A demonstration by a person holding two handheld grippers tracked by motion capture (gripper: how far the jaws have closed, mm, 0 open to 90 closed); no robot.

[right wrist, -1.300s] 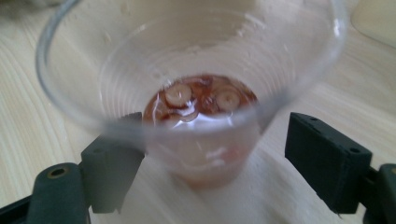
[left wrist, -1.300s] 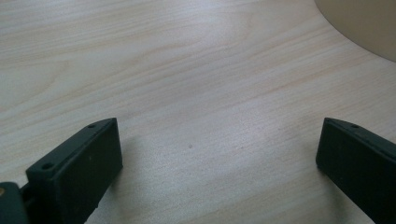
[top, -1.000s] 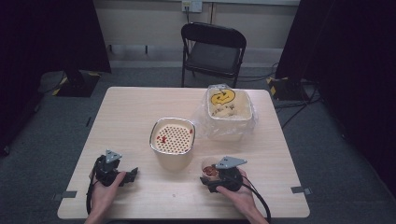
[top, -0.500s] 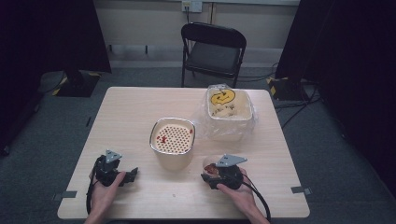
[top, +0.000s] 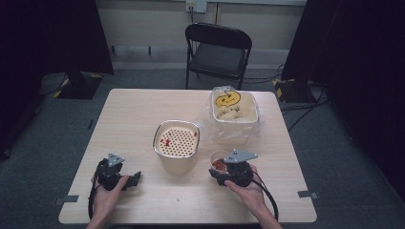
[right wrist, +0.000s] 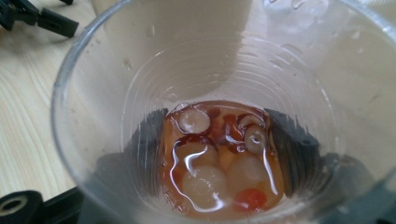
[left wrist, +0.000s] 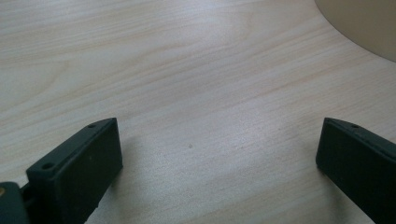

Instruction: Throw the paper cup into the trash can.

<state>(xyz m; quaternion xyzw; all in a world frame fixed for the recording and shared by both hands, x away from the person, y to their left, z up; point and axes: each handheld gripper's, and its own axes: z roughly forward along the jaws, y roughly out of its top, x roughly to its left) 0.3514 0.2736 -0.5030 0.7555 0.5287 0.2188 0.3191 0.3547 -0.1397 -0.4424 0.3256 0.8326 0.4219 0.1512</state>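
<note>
Clear plastic cup [right wrist: 205, 116] sits near the right front of the wooden surface [top: 143, 114], held in the right hand-held gripper [top: 224, 172], whose two black jaws press against its walls from both sides, as the right gripper view shows through the plastic. Inside the cup lies some reddish liquid with pale round pieces and small red pieces [right wrist: 219, 163]. In the high view the cup [top: 219, 160] stands just right of the cream container and touches the gripper. The person's right hand [top: 246, 188] holds this gripper from the near edge.

At the left front, the left hand-held gripper [top: 125, 179] rests on the surface in the person's left hand [top: 107, 195]. Its jaws stand wide apart with bare wood between them, gripping nothing.

Farther, in the middle of the surface, stands a cream container [top: 176, 145] with a perforated insert on top; a few red bits lie on the insert at its left. Its curved edge appears in the upper right corner of the left gripper view.

At the far right stands a bag of clear plastic [top: 236, 117] with a yellow pumpkin face on it and pale food inside.

Beyond the surface, a black folding chair [top: 217, 52] stands on the grey floor.
</note>
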